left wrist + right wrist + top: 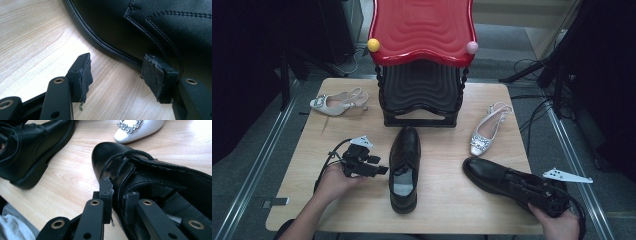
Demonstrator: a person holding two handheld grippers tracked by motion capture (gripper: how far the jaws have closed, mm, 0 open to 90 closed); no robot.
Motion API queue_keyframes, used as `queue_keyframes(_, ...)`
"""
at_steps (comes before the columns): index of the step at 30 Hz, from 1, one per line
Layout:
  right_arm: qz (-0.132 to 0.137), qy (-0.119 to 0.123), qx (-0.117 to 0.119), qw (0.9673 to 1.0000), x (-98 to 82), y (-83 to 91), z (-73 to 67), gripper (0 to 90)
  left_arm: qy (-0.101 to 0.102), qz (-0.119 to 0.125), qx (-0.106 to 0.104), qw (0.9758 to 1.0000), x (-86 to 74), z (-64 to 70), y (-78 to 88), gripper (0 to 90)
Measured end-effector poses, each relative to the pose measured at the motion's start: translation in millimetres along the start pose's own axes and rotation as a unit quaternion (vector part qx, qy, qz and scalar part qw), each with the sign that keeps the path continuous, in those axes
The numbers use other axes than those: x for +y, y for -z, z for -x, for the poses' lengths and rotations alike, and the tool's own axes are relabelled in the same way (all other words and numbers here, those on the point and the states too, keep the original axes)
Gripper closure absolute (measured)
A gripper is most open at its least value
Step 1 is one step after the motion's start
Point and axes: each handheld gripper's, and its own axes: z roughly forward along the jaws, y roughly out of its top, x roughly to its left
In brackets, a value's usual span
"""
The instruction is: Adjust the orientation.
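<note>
Down at the lower right of the high view, the right gripper (532, 186) is held in a hand (560, 223) at the table's (447, 210) near edge; its jaws are clamped on the side wall of a black lace-up shoe (490, 174), which lies on the wood with its toe pointing toward the middle of the frame. From the right gripper view, one pad sits outside the shoe's opening and the other inside, with the leather edge pinched between them; the laces (125, 160) loop just above the pads, and the rounded toe (105, 152) lies beyond. Left of centre in the high view, the left gripper (379, 167) rests in the other hand (334, 181), its jaws spread apart and holding nothing; it points at a second black shoe (404, 167) standing lengthwise in the middle of the table, toe toward the top of the frame. The left gripper view shows the pads (86, 75) wide apart over bare wood, the far one just beside that shoe's welt (112, 51); whether it touches cannot be told. A white slingback heel (339, 102) lies at the upper left of the table; another white heel with a jewelled buckle (488, 130) lies at the right, near the clamped shoe's toe. A black stool with a red stool stacked on it (422, 50) stands at the far edge, top centre.
</note>
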Motion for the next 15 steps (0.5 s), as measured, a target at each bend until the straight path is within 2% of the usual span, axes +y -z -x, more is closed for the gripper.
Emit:
queue_keyframes(7, -0.006, 0.000, 0.002, 1.0000, 10.0, -14.9, -17.3, 83.1, 0.001, -0.002, 0.000, 1.0000, 0.1, 0.2, -0.5, 40.9)
queue_keyframes(13, -0.004, -0.007, 0.017, 0.9998, 20.5, -44.6, -38.4, 83.0, 0.001, -0.001, 0.001, 1.0000, 0.0, 0.4, -0.6, 40.8)
queue_keyframes(15, -0.001, -0.002, 0.007, 1.0000, 23.1, -50.3, -45.2, 82.9, 0.001, 0.000, 0.001, 1.0000, -0.1, 0.3, -0.4, 40.9)
